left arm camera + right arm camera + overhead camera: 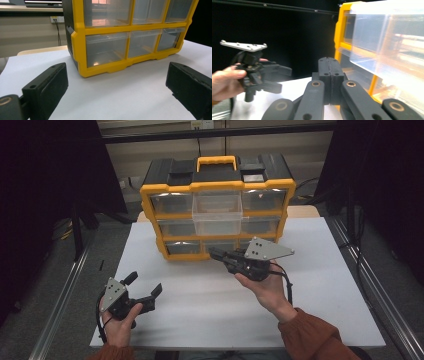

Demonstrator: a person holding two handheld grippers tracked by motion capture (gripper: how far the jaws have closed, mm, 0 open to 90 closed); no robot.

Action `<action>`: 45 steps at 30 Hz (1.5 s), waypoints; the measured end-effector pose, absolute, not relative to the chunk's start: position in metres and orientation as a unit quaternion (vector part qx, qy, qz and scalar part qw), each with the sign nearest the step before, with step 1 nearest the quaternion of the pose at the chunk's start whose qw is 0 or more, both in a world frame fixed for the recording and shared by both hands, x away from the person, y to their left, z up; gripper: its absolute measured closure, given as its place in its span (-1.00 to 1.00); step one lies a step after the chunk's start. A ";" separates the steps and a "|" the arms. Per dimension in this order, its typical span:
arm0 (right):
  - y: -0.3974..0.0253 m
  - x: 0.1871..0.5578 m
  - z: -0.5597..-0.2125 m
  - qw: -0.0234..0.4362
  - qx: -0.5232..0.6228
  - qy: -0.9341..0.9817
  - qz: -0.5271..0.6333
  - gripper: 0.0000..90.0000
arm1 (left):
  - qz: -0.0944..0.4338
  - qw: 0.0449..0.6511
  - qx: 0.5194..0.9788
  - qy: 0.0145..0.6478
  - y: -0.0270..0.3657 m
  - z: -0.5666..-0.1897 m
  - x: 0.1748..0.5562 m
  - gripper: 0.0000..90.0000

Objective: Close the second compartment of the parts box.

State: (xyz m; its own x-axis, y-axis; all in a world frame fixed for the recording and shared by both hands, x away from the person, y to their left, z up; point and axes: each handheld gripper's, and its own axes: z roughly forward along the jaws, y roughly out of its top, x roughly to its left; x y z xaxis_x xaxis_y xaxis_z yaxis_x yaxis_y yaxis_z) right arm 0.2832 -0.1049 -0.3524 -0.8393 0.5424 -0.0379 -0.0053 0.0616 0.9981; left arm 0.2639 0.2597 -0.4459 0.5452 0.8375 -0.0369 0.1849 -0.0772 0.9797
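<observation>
White worktop (pixel 320 285) carries the yellow drawer cabinet (pixel 217 207); its pulled-out clear drawer (pixel 217 212) lies just ahead of my right gripper (pixel 216 254), jaws closed empty; left gripper (pixel 145 290) waits wide.

You wear rust-orange sleeves (pixel 312 336) and carry two matte black grippers, the left gripper (pixel 145 292) and right gripper (pixel 217 254), each topped by a grey three-cornered plate (pixel 267 249) with small screws, trailing a black cable (pixel 289 287), brass-ringed pivots on the linkage.
</observation>
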 end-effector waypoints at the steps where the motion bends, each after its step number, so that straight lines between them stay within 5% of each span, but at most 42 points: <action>1: -0.106 0.284 -0.354 0.216 0.191 0.700 0.654 1.00 | 0.289 0.565 0.673 0.380 0.259 -0.446 0.264 -0.91; 45: -0.119 0.323 -0.359 0.246 0.258 0.670 0.651 1.00 | 0.287 0.565 0.674 0.379 0.260 -0.446 0.264 -0.91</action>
